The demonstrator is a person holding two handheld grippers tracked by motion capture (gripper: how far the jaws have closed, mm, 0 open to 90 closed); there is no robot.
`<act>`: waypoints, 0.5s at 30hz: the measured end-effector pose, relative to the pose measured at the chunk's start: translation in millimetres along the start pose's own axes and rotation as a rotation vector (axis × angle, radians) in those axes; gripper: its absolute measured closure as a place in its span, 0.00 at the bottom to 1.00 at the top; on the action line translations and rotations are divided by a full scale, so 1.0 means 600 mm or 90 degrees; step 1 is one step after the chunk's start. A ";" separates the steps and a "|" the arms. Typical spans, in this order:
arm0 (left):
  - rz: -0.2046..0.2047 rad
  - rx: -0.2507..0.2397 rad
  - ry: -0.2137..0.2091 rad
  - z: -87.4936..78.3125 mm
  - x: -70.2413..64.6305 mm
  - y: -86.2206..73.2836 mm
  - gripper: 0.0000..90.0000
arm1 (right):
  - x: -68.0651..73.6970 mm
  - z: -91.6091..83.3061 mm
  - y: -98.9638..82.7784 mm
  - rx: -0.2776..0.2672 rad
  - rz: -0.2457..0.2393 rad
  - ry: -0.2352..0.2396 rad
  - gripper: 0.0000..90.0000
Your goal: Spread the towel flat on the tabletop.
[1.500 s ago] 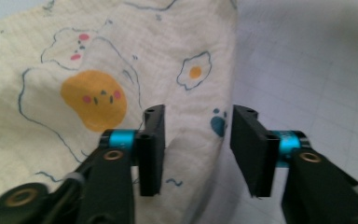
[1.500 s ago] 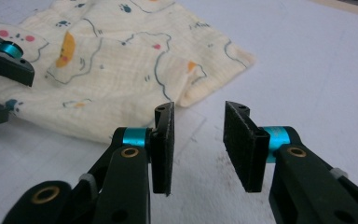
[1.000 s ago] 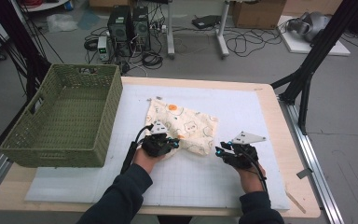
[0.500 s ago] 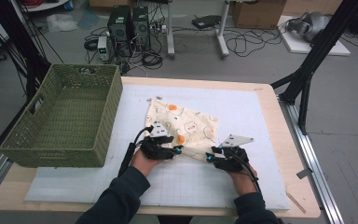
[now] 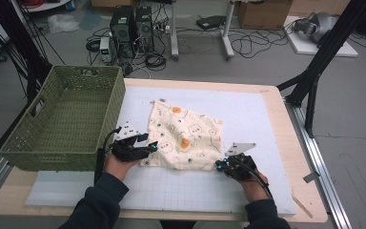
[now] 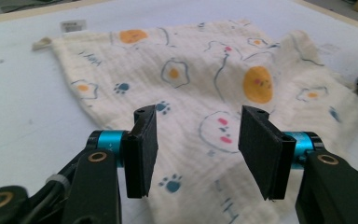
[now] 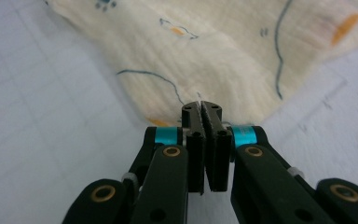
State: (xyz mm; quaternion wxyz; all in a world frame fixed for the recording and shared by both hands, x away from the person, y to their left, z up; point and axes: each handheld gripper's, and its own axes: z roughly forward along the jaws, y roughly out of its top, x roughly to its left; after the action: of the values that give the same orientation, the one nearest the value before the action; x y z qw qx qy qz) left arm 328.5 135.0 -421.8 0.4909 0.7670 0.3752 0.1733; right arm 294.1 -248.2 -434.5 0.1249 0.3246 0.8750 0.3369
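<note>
Two grippers at the printed cloth

From above, we saw the cloth (image 5: 186,139) lying flat on the white mat (image 5: 248,109). Our left gripper (image 6: 198,149) had just been opening, jaws apart over the cloth (image 6: 205,88), grasping nothing. Our right gripper (image 7: 201,108) had just clenched on the cloth's (image 7: 223,51) corner; no writing was legible.

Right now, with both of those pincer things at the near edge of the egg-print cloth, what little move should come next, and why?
Probably lower the left gripper onto the near left corner and close it. Its jaws have just been opening and stand apart above the cloth, pinching nothing, while the right gripper is shut on the cloth's near right corner. Folding or lifting seems to need both corners held.
</note>
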 end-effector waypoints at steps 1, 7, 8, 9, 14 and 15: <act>-0.005 0.000 0.003 -0.002 0.003 -0.002 0.52 | -0.002 -0.009 -0.007 0.001 0.001 0.000 0.98; -0.018 0.022 0.014 -0.005 0.007 -0.016 0.55 | -0.008 -0.051 -0.049 0.011 0.015 0.007 0.97; -0.017 0.024 0.012 -0.005 0.006 -0.018 0.55 | -0.009 -0.055 -0.051 0.000 0.018 0.007 0.93; -0.013 0.029 0.009 -0.004 0.003 -0.019 0.55 | -0.009 -0.058 -0.051 -0.009 0.023 0.009 0.88; 0.001 0.054 -0.013 0.005 -0.011 -0.027 0.54 | -0.012 -0.064 -0.037 -0.067 0.045 -0.023 0.72; 0.006 0.062 -0.014 0.008 -0.014 -0.029 0.54 | -0.012 -0.064 -0.032 -0.078 0.045 -0.039 0.68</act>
State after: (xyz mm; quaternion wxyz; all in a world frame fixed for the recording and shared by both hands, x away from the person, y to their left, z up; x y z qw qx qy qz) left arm 319.1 130.0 -438.6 0.4566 0.7934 0.3740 0.1486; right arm 273.6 -283.5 -418.9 0.1590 0.3573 0.8364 0.3840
